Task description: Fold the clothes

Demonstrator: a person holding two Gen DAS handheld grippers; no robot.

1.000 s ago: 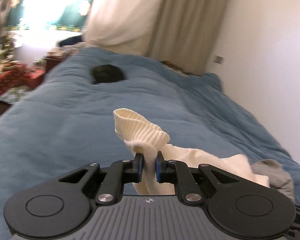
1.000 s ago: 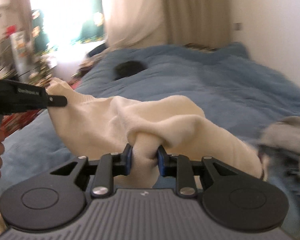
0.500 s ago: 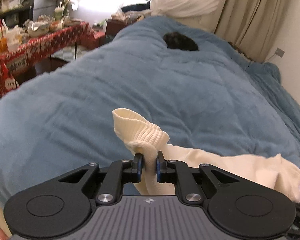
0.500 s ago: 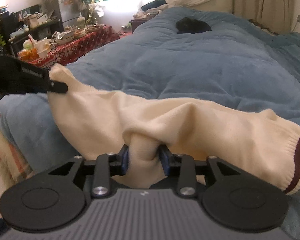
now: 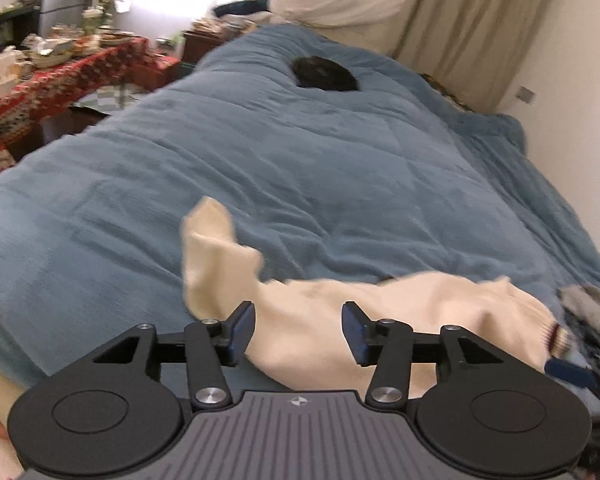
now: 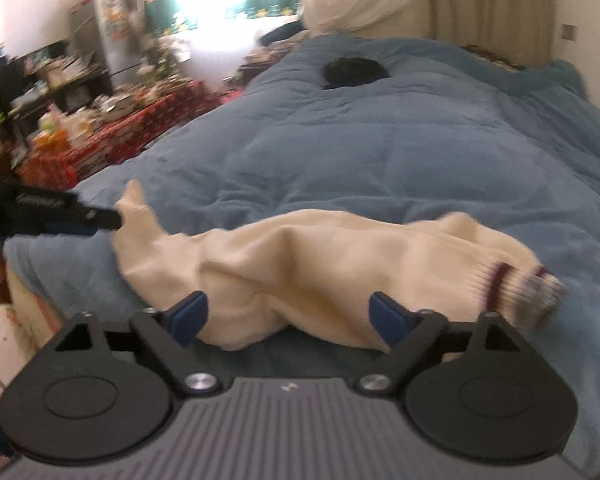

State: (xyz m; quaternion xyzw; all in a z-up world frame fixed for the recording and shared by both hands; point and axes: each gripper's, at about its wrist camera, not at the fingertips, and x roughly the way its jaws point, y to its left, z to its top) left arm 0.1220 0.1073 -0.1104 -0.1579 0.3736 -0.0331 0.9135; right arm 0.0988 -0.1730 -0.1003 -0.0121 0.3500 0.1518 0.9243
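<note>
A cream knitted sweater [image 5: 380,312] with a dark red stripe at its cuff [image 6: 500,280] lies crumpled on the blue duvet [image 5: 300,168] near the bed's front edge. My left gripper [image 5: 299,332] hovers just over it. Its jaws are opening, with cloth lying between the pads but not pinched. One sweater corner [image 5: 212,240] sticks up beyond the left finger. My right gripper [image 6: 289,320] is also opening, its jaws wide apart over the sweater's [image 6: 320,264] middle and nothing pressed between them. In the right wrist view the left gripper [image 6: 114,220] shows side-on at that raised corner.
A dark object [image 5: 324,74] rests far up the duvet. A grey garment [image 5: 592,312] lies at the bed's right side. A cluttered table with a red patterned cloth [image 5: 60,76] stands left of the bed, with a fridge [image 6: 108,36] behind. Curtain and wall close the right.
Both grippers were shut on bunched sweater cloth and now stand open. The sweater has dropped and spread onto the duvet. Both hands have come lower over the bed.
</note>
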